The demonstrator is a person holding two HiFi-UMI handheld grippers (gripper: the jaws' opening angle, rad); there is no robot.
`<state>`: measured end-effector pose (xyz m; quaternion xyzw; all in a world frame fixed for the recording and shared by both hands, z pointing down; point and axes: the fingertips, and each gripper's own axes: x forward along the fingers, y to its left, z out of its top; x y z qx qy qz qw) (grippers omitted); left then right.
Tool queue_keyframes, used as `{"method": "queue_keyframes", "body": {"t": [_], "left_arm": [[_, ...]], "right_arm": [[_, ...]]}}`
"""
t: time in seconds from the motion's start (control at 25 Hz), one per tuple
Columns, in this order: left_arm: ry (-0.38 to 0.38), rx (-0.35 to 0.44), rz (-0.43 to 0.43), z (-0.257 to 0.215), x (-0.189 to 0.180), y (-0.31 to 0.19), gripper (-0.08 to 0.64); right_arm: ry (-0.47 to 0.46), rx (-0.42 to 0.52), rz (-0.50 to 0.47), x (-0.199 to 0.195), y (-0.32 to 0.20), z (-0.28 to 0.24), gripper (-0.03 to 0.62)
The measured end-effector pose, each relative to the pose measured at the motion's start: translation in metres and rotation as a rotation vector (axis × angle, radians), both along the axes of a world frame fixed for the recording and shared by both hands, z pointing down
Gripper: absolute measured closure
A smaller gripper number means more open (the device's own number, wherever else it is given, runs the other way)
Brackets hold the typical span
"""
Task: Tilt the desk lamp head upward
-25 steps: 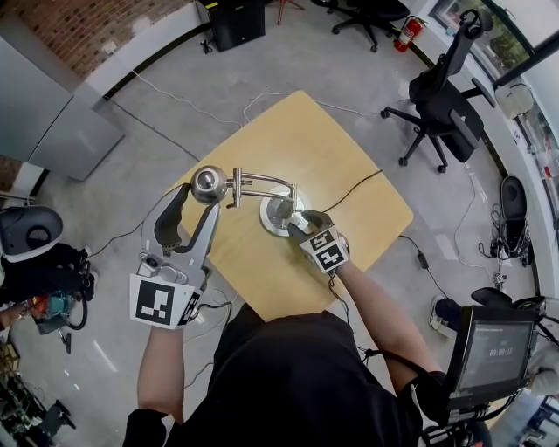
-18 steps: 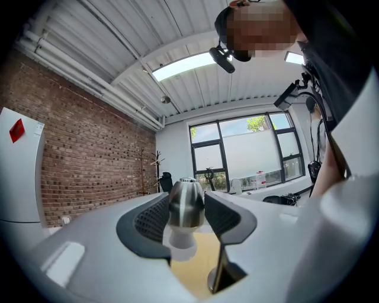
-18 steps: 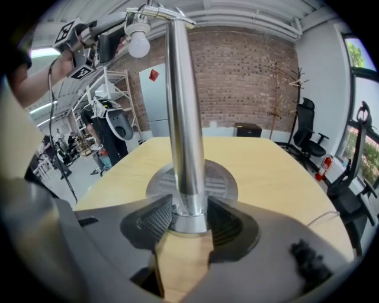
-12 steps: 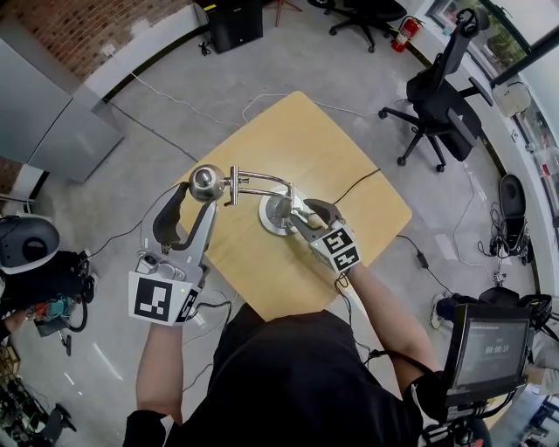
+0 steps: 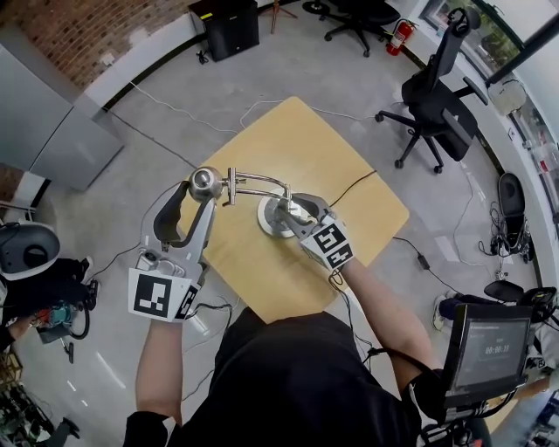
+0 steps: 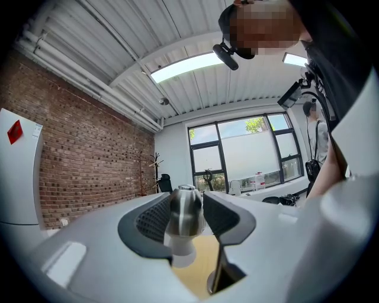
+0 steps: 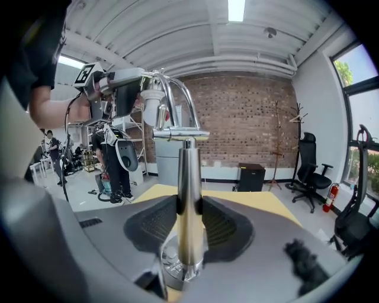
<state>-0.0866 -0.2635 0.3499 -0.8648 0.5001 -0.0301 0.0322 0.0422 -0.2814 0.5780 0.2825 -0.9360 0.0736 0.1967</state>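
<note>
A chrome desk lamp stands on the wooden table, its round base near the middle. Its bent arm reaches left to the ball-shaped lamp head. My left gripper is shut on that lamp head, with a pad against each side. My right gripper has just been closing, and its pads now press on the upright lamp post above the lamp base. In the right gripper view the lamp head shows at upper left, held by the left gripper.
The lamp's black cable runs right across the table. Office chairs stand beyond the right corner, a black box lies at the far side, and a grey cabinet is on the left. A monitor sits at lower right.
My right gripper has risen from the lamp base up the post, and its jaws have closed onto the post. The left gripper and the lamp head have kept their place.
</note>
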Motion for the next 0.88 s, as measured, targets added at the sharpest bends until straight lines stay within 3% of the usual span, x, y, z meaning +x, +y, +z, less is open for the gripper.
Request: {"method": "queue_keyframes", "body": {"t": [0.48,0.68,0.76,0.88], "left_arm": [[-0.019,0.052,0.028,-0.012,0.020,-0.007,0.380],[-0.067,0.069,0.041,-0.015,0.028,-0.010,0.380],[-0.054,0.045,0.045,-0.015,0.032,-0.007,0.380],[-0.007,0.086,0.040,-0.025,0.029,0.001,0.380]], "right_arm": [[0.005,-0.023,-0.025,0.001,-0.003,0.007,0.456],[0.004,-0.027,-0.028,-0.003,-0.007,0.009,0.456],[-0.003,-0.030,-0.026,-0.001,-0.005,0.007,0.456],[-0.010,-0.032,-0.024,-0.001,0.003,0.002,0.456]]}}
